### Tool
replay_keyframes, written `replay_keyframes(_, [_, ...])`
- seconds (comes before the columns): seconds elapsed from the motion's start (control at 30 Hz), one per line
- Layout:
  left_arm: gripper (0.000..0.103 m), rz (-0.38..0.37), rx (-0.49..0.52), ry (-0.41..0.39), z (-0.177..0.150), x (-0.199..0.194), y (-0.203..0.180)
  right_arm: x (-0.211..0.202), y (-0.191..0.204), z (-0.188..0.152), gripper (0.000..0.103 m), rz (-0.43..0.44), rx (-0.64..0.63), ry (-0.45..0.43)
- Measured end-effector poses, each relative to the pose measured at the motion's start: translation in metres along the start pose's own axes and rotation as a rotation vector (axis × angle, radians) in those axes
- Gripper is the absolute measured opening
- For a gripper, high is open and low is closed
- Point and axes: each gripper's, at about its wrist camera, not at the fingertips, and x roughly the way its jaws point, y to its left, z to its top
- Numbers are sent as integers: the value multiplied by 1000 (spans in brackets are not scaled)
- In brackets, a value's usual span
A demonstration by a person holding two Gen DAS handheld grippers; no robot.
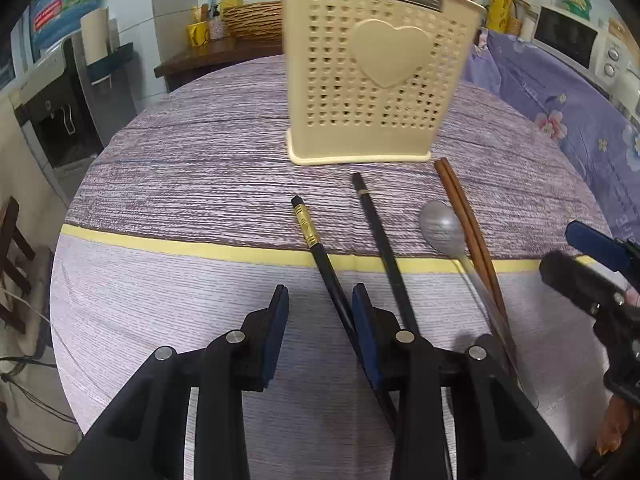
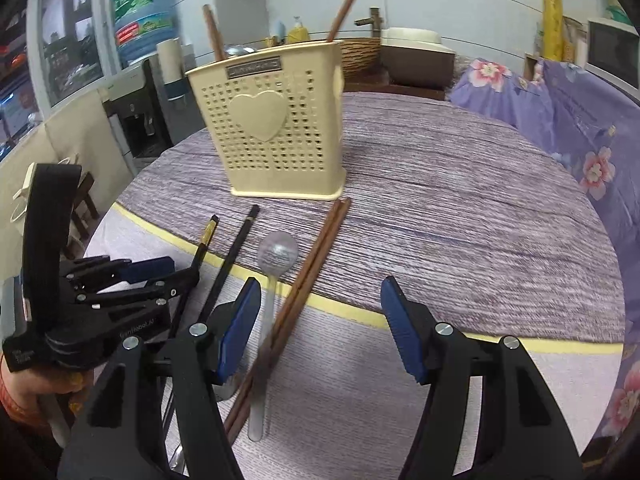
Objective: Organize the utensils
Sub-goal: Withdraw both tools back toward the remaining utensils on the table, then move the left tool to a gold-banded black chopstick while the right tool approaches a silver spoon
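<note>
Chopsticks and a spoon lie loose on the round table's striped purple cloth (image 1: 180,168) as I work the rig remotely. Nearest my left gripper (image 1: 320,300) is a black chopstick with a gold band (image 1: 306,226); its long axis runs from under the gripper away toward the cream utensil holder (image 1: 376,68), banded end farthest from me, leaning slightly left in the left wrist view. It rests against the inner face of the right-hand pad, while a clear gap separates it from the other pad, so the jaws are only partly spread and not yet pinching it. A second black chopstick (image 1: 380,232) lies just beside it on the right, roughly parallel, its far tip close to the holder's base. Further right, a silver spoon (image 1: 440,224) has its bowl toward the holder and its pale handle toward me. A brown wooden pair (image 1: 464,216) lies side by side touching, crossing the spoon's handle, tips almost at the holder's foot.

My right gripper (image 2: 320,320) hangs with jaws spread wide and nothing between the pads; the brown pair and the spoon pass just beside its left finger. The holder stands upright with its heart emblem facing me, two brown chopsticks (image 2: 348,0) already leaning out of its top. All the loose utensils cross the yellow stripe (image 1: 160,242).
</note>
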Motion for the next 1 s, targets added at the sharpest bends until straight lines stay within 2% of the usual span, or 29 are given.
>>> replay_keyframes(0.23, [34,4,-21,3,10,6,13,40,17,23,63,108,-102,88])
replay_keyframes(0.4, [34,-12,-40,7,13,8,20,64,23,29,63,89,-148,117])
replay_keyframes(0.57, [34,-10,-33,5,13,9,19,77,26,38,61,120,-172,120])
replay_keyframes(0.7, [34,-18,-36,4,13,9,21,91,29,36,55,101,-192,162])
replay_keyframes(0.8, [34,-21,-34,3,13,9,22,94,29,32,51,102,-187,176])
replay_keyframes(1.0, [34,-19,-33,-1,13,9,24,91,34,25,51,55,-190,191])
